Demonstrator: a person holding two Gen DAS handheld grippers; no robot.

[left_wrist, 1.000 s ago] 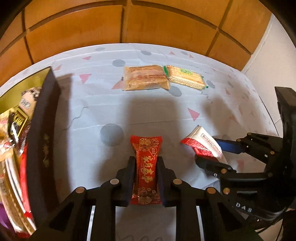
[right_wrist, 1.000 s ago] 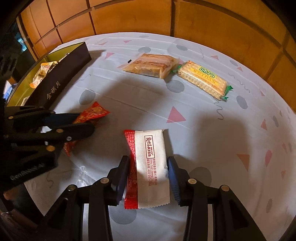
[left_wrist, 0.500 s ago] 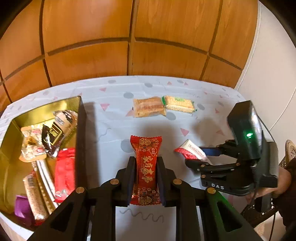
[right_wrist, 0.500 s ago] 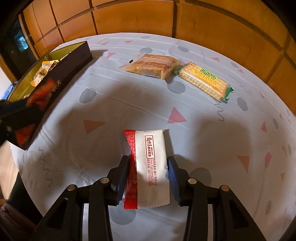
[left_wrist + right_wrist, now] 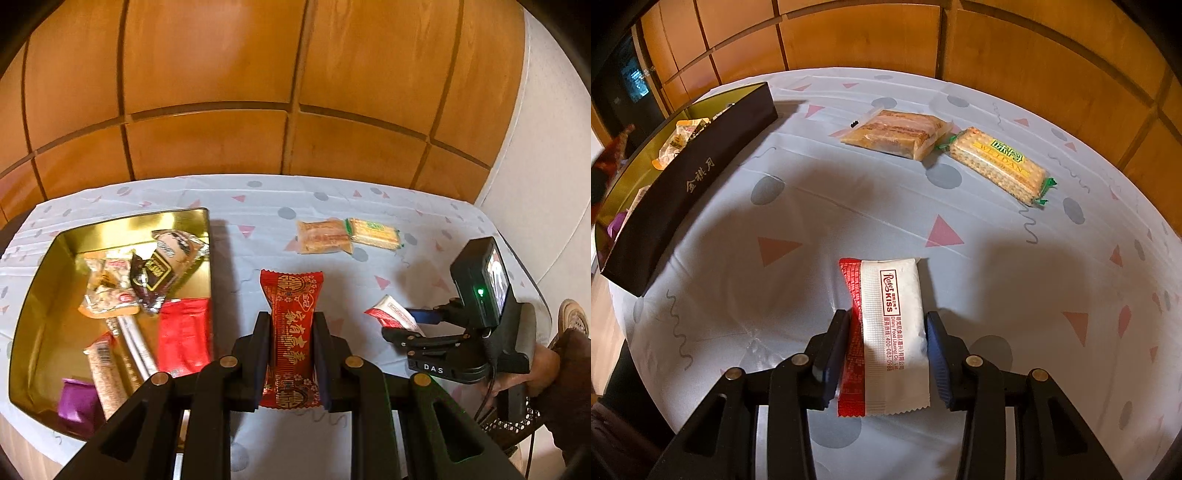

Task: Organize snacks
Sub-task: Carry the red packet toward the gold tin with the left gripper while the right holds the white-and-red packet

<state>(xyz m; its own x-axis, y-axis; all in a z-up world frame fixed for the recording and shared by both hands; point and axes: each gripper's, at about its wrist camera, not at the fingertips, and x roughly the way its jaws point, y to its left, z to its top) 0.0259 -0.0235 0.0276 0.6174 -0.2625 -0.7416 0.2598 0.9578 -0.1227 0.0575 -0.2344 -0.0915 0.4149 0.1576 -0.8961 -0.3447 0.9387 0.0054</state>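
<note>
Left tongs (image 5: 290, 350) hide the red packet's (image 5: 291, 317) edges.

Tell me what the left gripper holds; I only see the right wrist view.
Observer: The left gripper is shut on a red packet.
Operator: What lies inside the tin, behind the wall facing me?
Observer: A red bag, against that wall.
Operator: Anything behind the right gripper, shut on my white packet?
Observer: A green light glows on its camera.
</note>
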